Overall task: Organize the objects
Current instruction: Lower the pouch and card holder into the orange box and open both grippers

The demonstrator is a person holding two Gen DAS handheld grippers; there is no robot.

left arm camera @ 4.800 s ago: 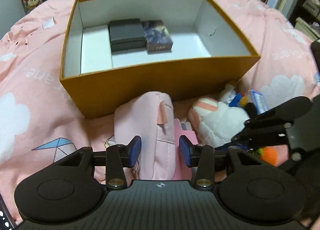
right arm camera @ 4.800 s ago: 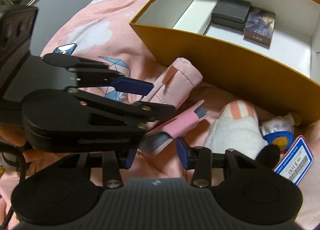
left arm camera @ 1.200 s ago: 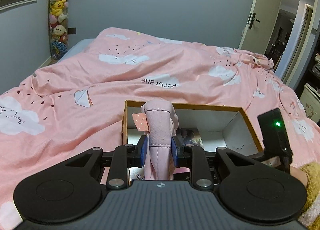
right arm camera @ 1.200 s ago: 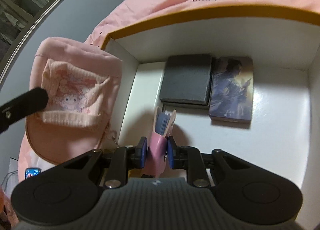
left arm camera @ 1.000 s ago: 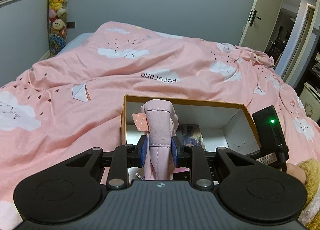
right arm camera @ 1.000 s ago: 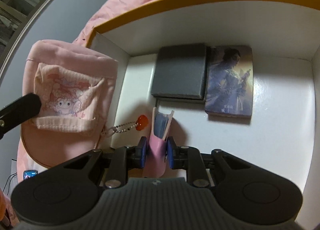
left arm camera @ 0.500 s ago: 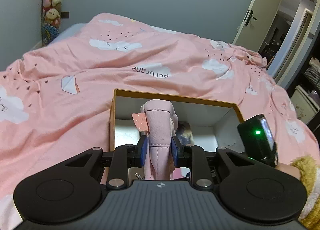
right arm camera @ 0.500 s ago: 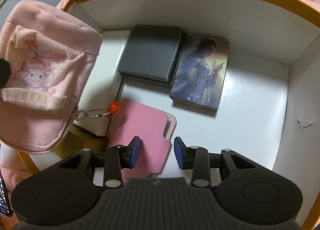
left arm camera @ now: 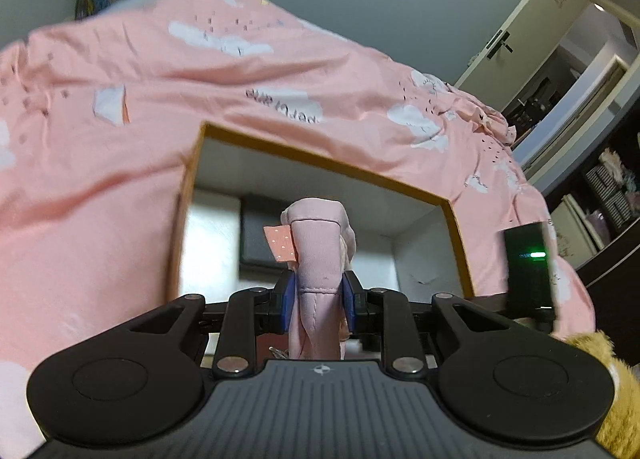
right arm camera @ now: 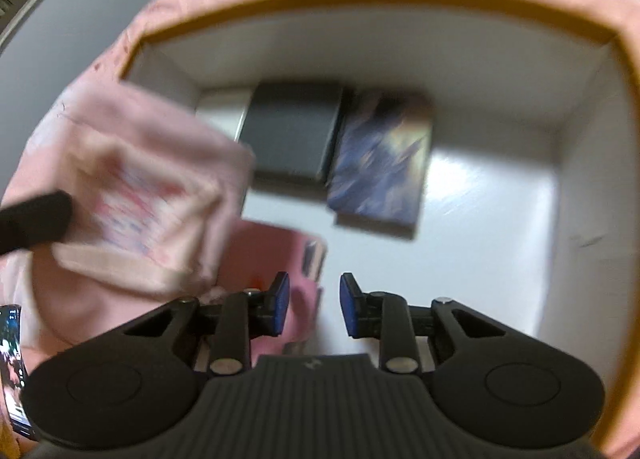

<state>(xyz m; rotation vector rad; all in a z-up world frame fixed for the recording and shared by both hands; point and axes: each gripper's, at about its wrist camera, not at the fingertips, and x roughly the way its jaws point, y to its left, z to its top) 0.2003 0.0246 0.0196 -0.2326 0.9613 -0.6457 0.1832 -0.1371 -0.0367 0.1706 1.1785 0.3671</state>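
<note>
My left gripper (left arm camera: 317, 301) is shut on a pink fabric pouch (left arm camera: 318, 255) and holds it over the open orange box (left arm camera: 320, 161). The pouch also shows in the right wrist view (right arm camera: 136, 187), blurred, at the box's left side. My right gripper (right arm camera: 310, 305) is open and empty above the box floor. A pink wallet (right arm camera: 276, 259) lies flat on the white floor just beyond its left finger. A dark grey case (right arm camera: 290, 135) and a picture card box (right arm camera: 382, 163) lie side by side further in.
The box (right arm camera: 420, 7) sits on a pink cloud-print bedspread (left arm camera: 120, 131). A black device with a green light (left arm camera: 528, 271) is at the right in the left wrist view. A phone screen (right arm camera: 12, 363) shows at the far left in the right wrist view.
My right gripper opened and let go of the pink wallet, which now lies flat in the box. My left gripper has moved the pouch closer over the box.
</note>
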